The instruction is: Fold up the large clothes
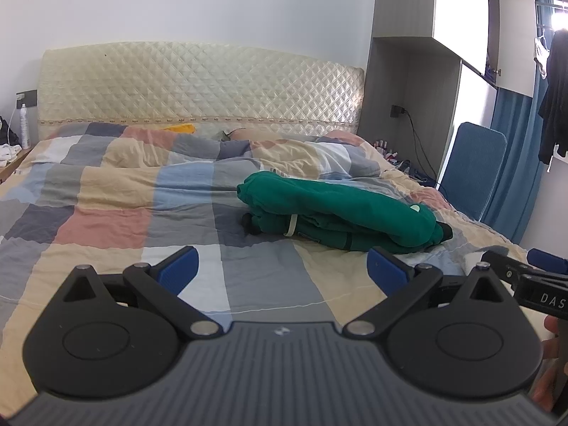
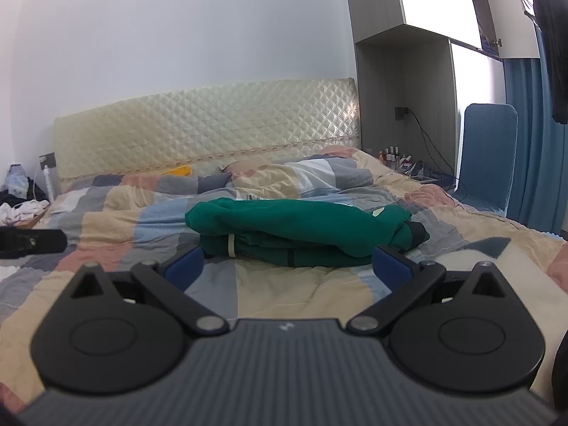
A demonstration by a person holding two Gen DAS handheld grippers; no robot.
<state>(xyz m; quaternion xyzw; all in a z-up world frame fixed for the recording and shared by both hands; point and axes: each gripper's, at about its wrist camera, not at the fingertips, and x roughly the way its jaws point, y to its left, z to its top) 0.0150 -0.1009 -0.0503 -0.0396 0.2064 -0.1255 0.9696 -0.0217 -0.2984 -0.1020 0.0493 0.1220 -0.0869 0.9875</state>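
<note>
I hold both the left gripper (image 1: 282,269) and right gripper (image 2: 289,266) spread and empty, the green garment (image 2: 301,229) ahead of the fingers apparently already folded.

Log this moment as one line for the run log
left gripper: open, empty | right gripper: open, empty | green garment: bundled on checked quilt, untouched | stage: folded or nearly, cannot tell
</note>
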